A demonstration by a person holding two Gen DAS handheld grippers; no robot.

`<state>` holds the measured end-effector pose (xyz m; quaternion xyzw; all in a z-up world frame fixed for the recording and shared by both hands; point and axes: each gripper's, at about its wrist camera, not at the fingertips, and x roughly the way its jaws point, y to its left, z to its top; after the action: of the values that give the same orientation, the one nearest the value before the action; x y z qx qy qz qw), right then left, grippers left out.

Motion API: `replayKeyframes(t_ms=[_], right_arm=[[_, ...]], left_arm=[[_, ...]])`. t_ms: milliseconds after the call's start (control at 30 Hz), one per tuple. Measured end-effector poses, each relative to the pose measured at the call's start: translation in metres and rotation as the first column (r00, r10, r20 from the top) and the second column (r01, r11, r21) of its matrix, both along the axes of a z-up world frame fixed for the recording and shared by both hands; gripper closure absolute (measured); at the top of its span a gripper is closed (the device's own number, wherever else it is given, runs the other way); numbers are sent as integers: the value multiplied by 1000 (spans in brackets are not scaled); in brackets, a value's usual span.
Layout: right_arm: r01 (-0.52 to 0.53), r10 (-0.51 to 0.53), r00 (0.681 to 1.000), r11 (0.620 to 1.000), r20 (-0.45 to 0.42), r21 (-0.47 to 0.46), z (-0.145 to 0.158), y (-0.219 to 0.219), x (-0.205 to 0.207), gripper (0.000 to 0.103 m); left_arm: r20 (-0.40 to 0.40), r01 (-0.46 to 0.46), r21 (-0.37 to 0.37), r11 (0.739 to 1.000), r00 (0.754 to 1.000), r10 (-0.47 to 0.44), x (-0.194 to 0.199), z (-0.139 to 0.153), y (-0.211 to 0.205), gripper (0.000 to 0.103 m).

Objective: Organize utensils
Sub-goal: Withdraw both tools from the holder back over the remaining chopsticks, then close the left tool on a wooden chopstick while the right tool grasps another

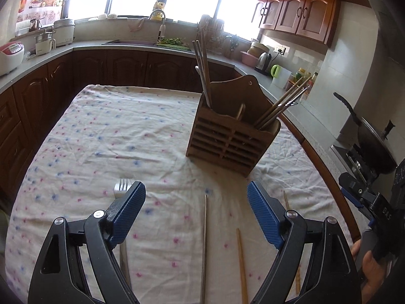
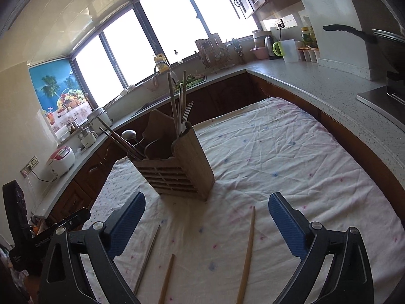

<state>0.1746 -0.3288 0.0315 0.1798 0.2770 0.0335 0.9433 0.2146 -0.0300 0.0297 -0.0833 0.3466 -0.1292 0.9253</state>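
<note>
While both grippers, left gripper [image 1: 196, 197] and right gripper [image 2: 206, 209], hover with fingers spread, lower squarely over one loose chopstick [image 2: 246, 253] (lying before the wooden holder [image 2: 177, 169]) and pinch mid-shaft.

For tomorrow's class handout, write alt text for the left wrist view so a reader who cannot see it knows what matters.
The open left gripper hovers over a floral tablecloth, above a metal chopstick and a wooden chopstick, with a fork beside its left finger. Behind stands a wooden utensil holder with chopsticks inside.
</note>
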Motion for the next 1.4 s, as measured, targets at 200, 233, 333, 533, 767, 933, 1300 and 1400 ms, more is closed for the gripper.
replayKeyframes(t_ms=[200,233,333,533,767,933,1300,1400], right_arm=[[2,-4,999,998,-34,-55,-16,1,-20,4],[4,-6,999,998,-42,-59,-20,1,-23,4],[5,-8,998,998,-65,-58,-29,0,-30,4],[10,-16,996,998,-87,-59,-37,-4,-36,4],[-1,-7,994,998,-113,-66,-46,-3,-31,4],[-13,2,992,996,-127,-88,-50,0,-27,5],[-34,19,979,997,-201,-73,-65,-6,1,38],[-52,36,974,997,-222,-65,-69,-7,13,44]], left_arm=[[-44,32,31,999,999,-30,-21,-20,-9,18],[-56,39,31,999,998,-37,-23,-23,-10,18],[-88,52,41,998,995,-48,-30,-34,-15,18],[-134,77,55,996,988,-69,-37,-48,-27,18],[-155,104,68,992,984,-92,-39,-54,-37,18],[-178,116,76,990,979,-101,-36,-59,-43,18],[-239,183,83,980,958,-159,-24,-69,-64,31],[-279,213,65,975,942,-187,-17,-74,-72,42]])
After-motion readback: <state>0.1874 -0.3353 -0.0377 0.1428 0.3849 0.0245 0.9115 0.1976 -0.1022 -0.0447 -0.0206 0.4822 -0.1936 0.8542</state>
